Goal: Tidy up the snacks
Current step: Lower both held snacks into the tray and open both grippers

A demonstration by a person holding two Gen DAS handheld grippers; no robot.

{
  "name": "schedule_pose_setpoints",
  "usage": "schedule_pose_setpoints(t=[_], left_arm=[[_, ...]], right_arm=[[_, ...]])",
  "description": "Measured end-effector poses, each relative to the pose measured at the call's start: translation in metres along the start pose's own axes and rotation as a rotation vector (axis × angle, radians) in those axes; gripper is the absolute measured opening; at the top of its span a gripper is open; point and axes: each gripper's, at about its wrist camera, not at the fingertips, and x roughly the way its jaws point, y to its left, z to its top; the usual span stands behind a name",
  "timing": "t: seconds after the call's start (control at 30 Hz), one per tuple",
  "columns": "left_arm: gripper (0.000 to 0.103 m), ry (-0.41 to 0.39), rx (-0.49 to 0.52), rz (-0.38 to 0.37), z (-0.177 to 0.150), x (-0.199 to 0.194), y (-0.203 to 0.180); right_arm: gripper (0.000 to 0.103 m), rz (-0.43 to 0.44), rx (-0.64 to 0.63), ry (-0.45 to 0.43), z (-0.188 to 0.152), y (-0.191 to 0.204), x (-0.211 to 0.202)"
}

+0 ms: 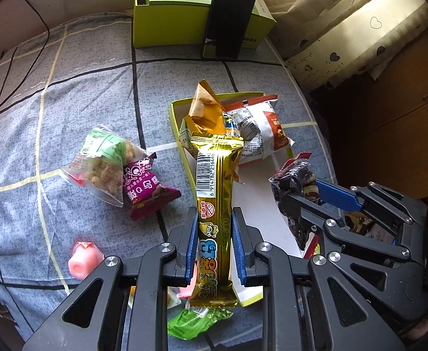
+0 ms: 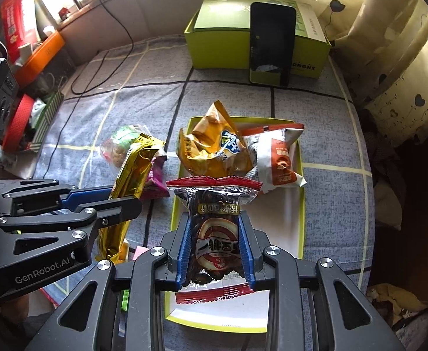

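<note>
The left gripper [image 1: 215, 234] clamps a gold snack bar [image 1: 214, 193] at the near-left edge of the shallow green tray [image 2: 301, 204]. The right gripper [image 2: 215, 248] clamps a dark seed packet [image 2: 215, 234] over the tray's near half. An orange bag [image 2: 214, 146] and a white-and-orange bag [image 2: 278, 158] fill its far end.

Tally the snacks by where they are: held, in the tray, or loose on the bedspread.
Held in grippers: 2 (gold bar, dark seed packet)
In the tray: 2 (orange bag, white-and-orange packet)
Loose, clearly visible: 4 (clear-green packet, purple packet, pink candy, green packet)
Total: 8
</note>
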Motion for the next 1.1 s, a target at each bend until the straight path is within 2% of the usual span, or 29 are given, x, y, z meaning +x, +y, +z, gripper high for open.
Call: schedule_pose_setpoints(t=[0.3,0.57,1.1], left_arm=[[0.023,0.065,0.021,-0.013,0.004,0.030,-0.022],[0.023,0.119,-0.003,-0.025,0.005,0.051,-0.024],[0.023,0.161,-0.011,-0.023,0.012,0.081,-0.027]], right_arm=[[0.028,-0.001,0.059,0.046,-0.014,-0.030,0.015],[0.028,0.016,0.079,0.092,-0.018,-0.043,0.034],[0.028,0.007,0.081,0.164,-0.017,-0.053,0.066]])
